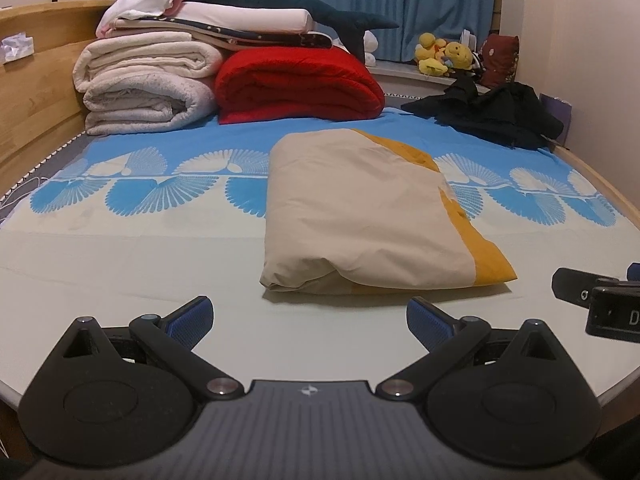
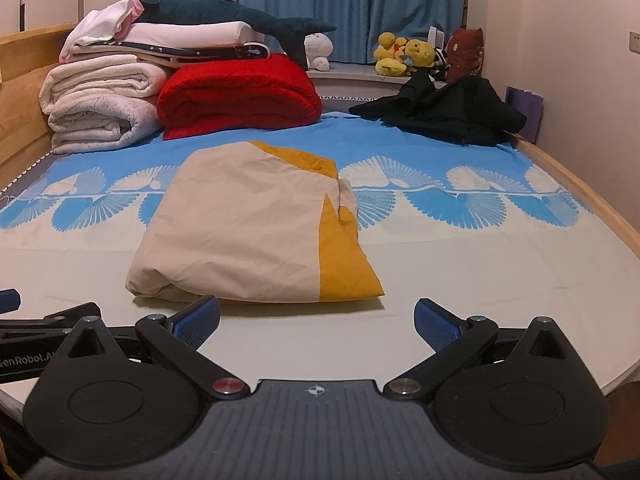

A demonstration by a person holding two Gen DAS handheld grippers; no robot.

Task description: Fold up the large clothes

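Beige and mustard, the folded garment (image 1: pixel 372 220) lies mid-bed (image 1: pixel 132 264), just beyond both hand-held grippers. Our left hand-held gripper (image 1: pixel 310 316) and right hand-held gripper (image 2: pixel 318 318) are spread wide and empty. We judge this fold finished; next we'd fetch the black clothes (image 2: pixel 444 116) heaped at the far corner. Its layers underneath are hidden.

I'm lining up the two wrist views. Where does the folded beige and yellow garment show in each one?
Left wrist view: beige and yellow garment, centre, slightly right, yellow edge on its right.
Right wrist view: same garment, centre-left, just ahead of the fingers.
Shared landmark: red folded blanket behind it.
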